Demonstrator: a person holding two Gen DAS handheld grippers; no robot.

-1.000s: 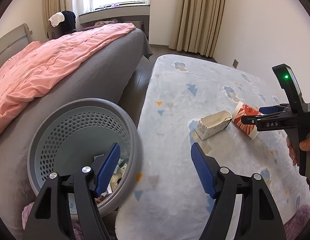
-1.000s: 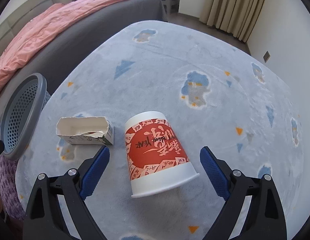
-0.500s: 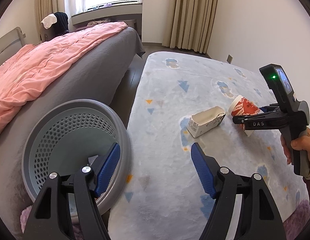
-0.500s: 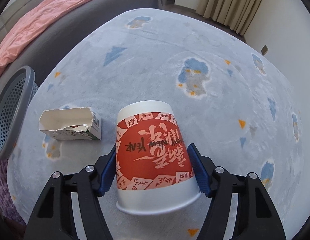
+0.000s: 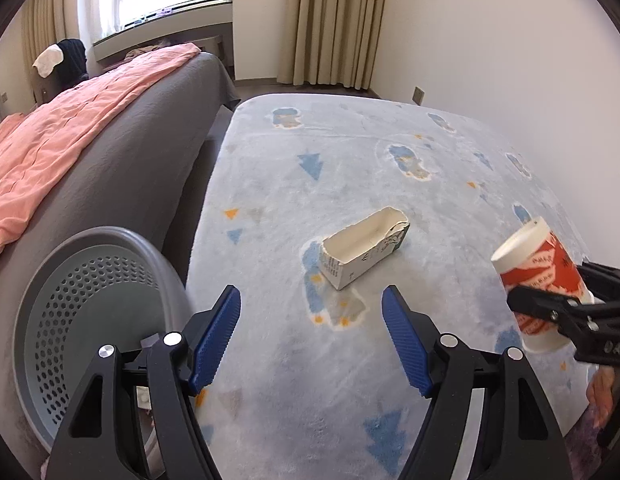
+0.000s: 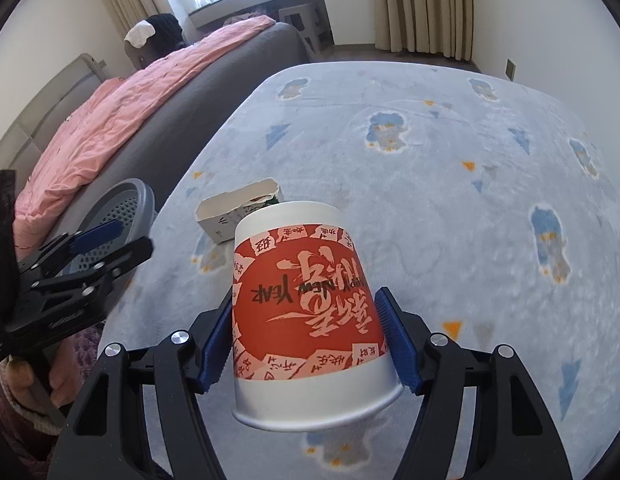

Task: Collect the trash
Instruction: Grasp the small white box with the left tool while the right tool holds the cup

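While the red-and-white paper cup (image 6: 305, 312) sits lifted off the rug (image 6: 450, 200), it is clamped between the right gripper (image 6: 305, 344) pads: blue fingers (image 6: 215, 350) pressed on both sides of the printed band, rim end toward the camera, base pointing away. Jaws closed onto it within the last second, from wide apart to a firm pinch, and the figure has since settled. In the left wrist view the same cup (image 5: 538, 280) hangs at the right edge, clear of the rug. Torn white carton (image 5: 364, 254) lies on the rug just beyond the cup, open side up, untouched. Left gripper (image 5: 312, 336) hovers over the rug with jaws wide apart, nothing between them. Grey perforated basket (image 5: 93, 308) stands at its left, beside the bed (image 5: 121, 152).
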